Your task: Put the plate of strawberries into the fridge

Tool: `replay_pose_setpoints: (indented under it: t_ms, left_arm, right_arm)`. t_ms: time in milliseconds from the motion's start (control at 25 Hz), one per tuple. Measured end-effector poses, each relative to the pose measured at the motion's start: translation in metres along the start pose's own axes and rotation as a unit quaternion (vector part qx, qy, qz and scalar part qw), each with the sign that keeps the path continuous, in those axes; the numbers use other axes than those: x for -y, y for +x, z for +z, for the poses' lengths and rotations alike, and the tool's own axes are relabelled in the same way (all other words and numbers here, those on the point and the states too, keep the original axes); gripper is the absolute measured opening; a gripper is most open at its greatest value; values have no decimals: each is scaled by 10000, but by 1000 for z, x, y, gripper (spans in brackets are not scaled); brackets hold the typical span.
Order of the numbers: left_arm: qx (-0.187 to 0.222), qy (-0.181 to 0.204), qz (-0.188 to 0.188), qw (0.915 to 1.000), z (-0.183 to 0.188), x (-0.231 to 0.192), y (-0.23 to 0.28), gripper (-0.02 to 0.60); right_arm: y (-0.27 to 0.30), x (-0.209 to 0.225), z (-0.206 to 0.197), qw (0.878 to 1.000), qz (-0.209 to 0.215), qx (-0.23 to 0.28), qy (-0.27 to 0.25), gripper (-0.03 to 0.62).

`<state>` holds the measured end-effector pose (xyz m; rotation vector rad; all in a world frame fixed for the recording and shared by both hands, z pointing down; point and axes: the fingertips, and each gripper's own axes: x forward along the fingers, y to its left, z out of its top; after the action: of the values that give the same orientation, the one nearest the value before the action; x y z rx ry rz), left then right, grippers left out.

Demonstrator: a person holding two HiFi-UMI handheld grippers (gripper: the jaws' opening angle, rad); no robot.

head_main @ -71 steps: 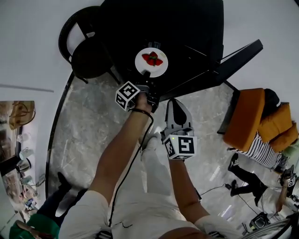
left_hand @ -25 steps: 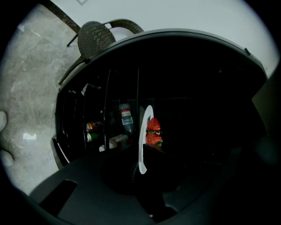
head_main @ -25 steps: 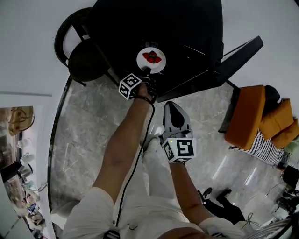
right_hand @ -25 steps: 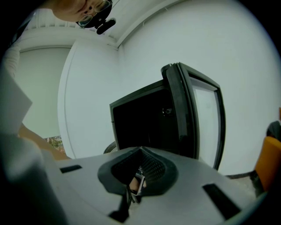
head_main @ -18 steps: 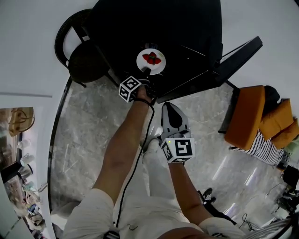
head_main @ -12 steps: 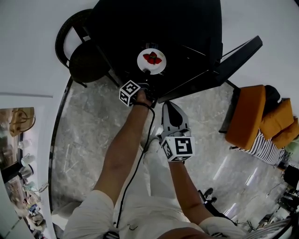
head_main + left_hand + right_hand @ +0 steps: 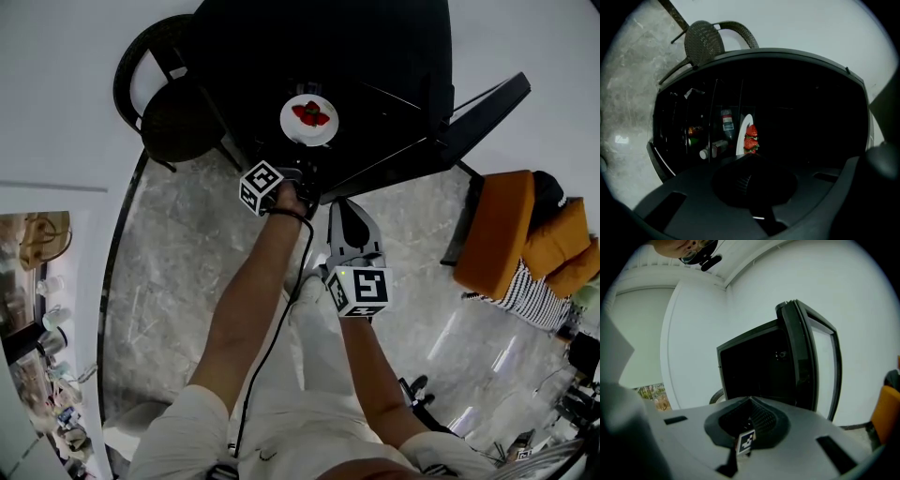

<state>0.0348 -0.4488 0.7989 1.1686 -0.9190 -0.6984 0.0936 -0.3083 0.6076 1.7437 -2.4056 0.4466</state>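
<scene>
At the far left of the head view a dark wicker chair (image 7: 175,105) stands on the grey marble floor (image 7: 164,281), just beside the black fridge (image 7: 375,56).

The left tool (image 7: 301,159) reaches forward from the person's outstretched left arm, with its marker cube (image 7: 262,187) tilted toward the chair. In the left gripper view its jaws are closed together on the near rim of the white plate (image 7: 742,137), and the left tool (image 7: 751,158) holds it edge-on to the camera. The red strawberries (image 7: 751,138) sit piled on the plate's face. From above, the plate (image 7: 296,131) lies against the fridge's dark open front with the strawberries (image 7: 312,113) at its middle. Whether it rests on a shelf cannot be told. Left of the plate in the left gripper view, bottles (image 7: 725,123) stand on the fridge's shelves.

The right tool (image 7: 349,217) is held lower and nearer the body, well apart from the plate. In the right gripper view the right tool (image 7: 751,405) has its jaws pressed together with nothing between them, pointing at the fridge (image 7: 754,369).

The fridge door (image 7: 469,117) swings out to the right. Beyond it an orange armchair (image 7: 502,234) stands at the right edge.
</scene>
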Motion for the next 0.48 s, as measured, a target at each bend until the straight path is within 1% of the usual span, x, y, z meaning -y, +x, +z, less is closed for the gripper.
replay_pose_setpoints:
  t_ms: [160,240,400,480]
  left_arm:
    - [-109,410,-23,9991,-6,17,-9,0]
    - [-158,725,-21,9972,-8,26,-14,0]
    - [-282,1329,-82,9907,-15,45,-26,0]
    - [-348,1751,-88,9839,-19,56,-32,0]
  right_arm:
    - [2,0,0,10000,-32,-42,21,12]
    - [2,0,0,10000,-50,-52,43,12]
    - [4,0,4,9999,-87,-46,49,12]
    - [5,1,6,9999,-108,-42,63,12]
